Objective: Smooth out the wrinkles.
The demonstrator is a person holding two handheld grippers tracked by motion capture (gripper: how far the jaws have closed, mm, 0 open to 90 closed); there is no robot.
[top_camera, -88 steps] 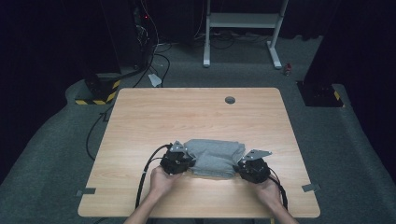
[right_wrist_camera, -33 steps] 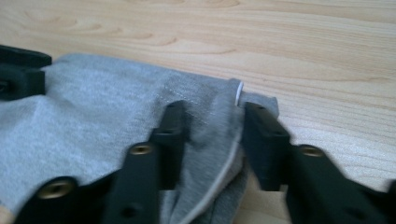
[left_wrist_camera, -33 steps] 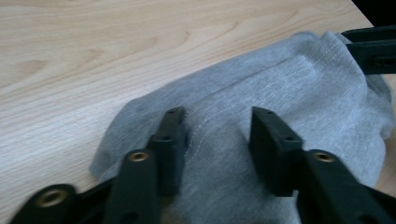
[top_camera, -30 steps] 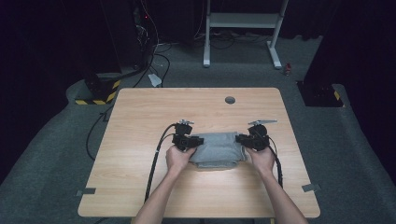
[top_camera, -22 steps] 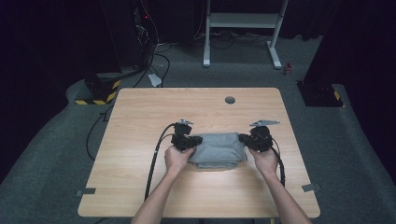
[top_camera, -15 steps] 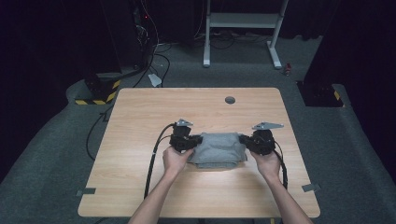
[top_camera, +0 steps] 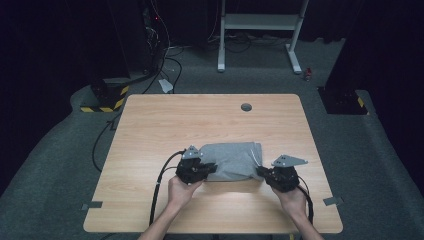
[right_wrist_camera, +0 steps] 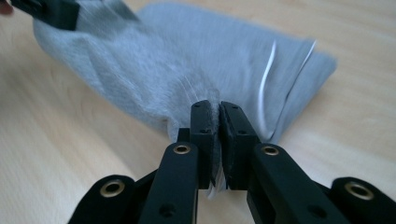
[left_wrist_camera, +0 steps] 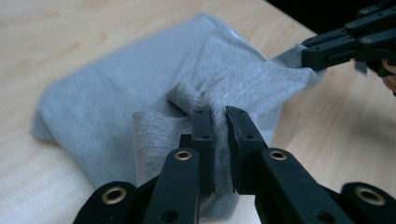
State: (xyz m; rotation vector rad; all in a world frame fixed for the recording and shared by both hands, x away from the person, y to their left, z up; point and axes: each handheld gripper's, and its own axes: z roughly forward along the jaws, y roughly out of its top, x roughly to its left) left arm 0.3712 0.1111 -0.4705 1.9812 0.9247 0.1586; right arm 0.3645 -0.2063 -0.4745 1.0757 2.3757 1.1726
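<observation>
Grey cloth (top_camera: 234,161) — a folded garment with a thin white cord at one edge — lies on the near half of the wooden table (top_camera: 210,120), between the person's two hands. The left gripper (left_wrist_camera: 219,126) is clamped on a bunched fold at the garment's left end, fabric pinched between its black jaws. The right gripper (right_wrist_camera: 218,122) grips the opposite edge the same way — jaws pressed together with cloth squeezed between them. Both ends look slightly lifted, the middle resting on the wood.

On 1 wooden table (top_camera: 150,125) lies 1 grey garment (top_camera: 232,160), flanked by 2 grippers: the left gripper (top_camera: 207,169) and the right gripper (top_camera: 263,172).
</observation>
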